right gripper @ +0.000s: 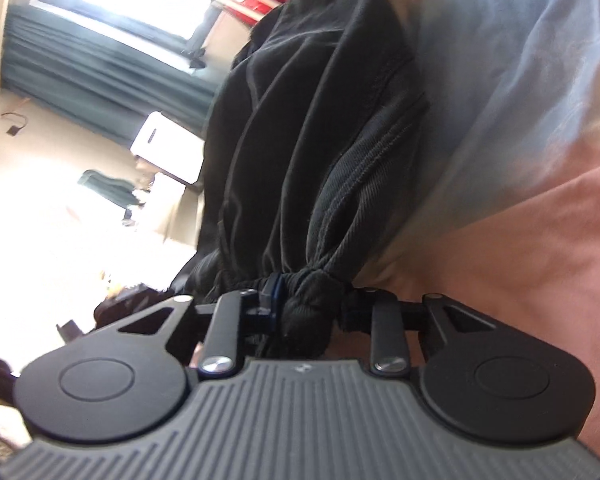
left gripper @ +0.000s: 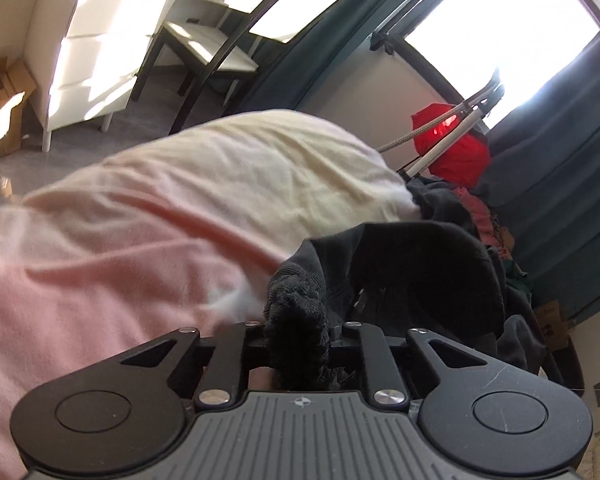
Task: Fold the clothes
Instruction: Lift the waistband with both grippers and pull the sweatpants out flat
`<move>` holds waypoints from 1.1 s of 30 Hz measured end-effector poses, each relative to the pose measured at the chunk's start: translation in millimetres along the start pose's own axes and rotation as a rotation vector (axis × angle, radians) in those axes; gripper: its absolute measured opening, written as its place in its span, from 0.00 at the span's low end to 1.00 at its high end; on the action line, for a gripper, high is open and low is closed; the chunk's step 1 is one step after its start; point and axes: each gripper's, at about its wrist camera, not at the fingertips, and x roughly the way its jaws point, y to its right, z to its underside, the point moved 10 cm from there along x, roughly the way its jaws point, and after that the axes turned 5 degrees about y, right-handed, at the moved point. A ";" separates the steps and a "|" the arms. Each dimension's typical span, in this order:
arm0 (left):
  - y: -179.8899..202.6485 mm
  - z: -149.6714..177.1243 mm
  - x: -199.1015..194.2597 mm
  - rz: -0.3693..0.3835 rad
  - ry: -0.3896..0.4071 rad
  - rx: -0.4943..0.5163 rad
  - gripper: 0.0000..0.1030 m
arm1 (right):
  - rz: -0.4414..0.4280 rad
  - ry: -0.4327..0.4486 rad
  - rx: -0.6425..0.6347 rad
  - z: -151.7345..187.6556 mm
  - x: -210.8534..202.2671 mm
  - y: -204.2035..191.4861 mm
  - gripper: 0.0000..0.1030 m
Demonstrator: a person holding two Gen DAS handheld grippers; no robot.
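One pink sheet (left gripper: pixel 100 248) filled the left and centre of the left wrist view, with one black garment (left gripper: pixel 400 264) at lower centre and one red cloth (left gripper: pixel 456 152) at right. Only the left view showed a chair (left gripper: pixel 204 48) at upper centre and a box (left gripper: pixel 2 104) at far left; the right view showed the garment (right gripper: pixel 308 140) hanging long through its centre. The left gripper (left gripper: pixel 296 340) was clamped on a bunched edge of the garment, and the right gripper (right gripper: pixel 304 312) on another.
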 end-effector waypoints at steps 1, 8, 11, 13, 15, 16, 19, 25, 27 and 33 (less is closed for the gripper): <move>4.9 -15.1 -0.6 0.002 0.014 0.017 0.16 | -0.029 -0.012 0.003 3.9 0.5 -9.1 0.26; 15.5 -134.9 7.3 -0.053 0.127 0.140 0.16 | -0.194 -0.117 -0.042 45.3 55.0 -100.6 0.24; -2.4 -178.3 27.0 -0.131 0.149 0.193 0.16 | -0.253 -0.191 -0.064 75.3 99.5 -136.9 0.24; -22.1 -197.0 49.0 -0.188 0.147 0.210 0.16 | -0.284 -0.254 -0.048 97.3 130.8 -149.2 0.23; -42.0 -198.3 78.7 -0.228 0.112 0.248 0.17 | -0.254 -0.294 -0.094 116.8 157.4 -149.1 0.23; -51.7 -197.2 93.7 -0.247 0.091 0.270 0.18 | -0.239 -0.314 -0.117 126.5 170.5 -148.9 0.23; -72.9 -183.4 124.3 -0.259 0.073 0.324 0.20 | -0.208 -0.365 -0.145 142.6 196.3 -141.3 0.23; -90.9 -166.2 122.3 -0.222 0.064 0.270 0.36 | -0.187 -0.401 -0.280 147.8 192.1 -145.1 0.25; -89.8 -164.0 106.4 -0.229 0.063 0.260 0.55 | -0.170 -0.407 -0.332 144.2 189.7 -150.6 0.28; -56.4 -144.5 33.8 -0.243 0.121 0.373 0.79 | -0.149 -0.357 -0.476 129.2 136.4 -161.1 0.57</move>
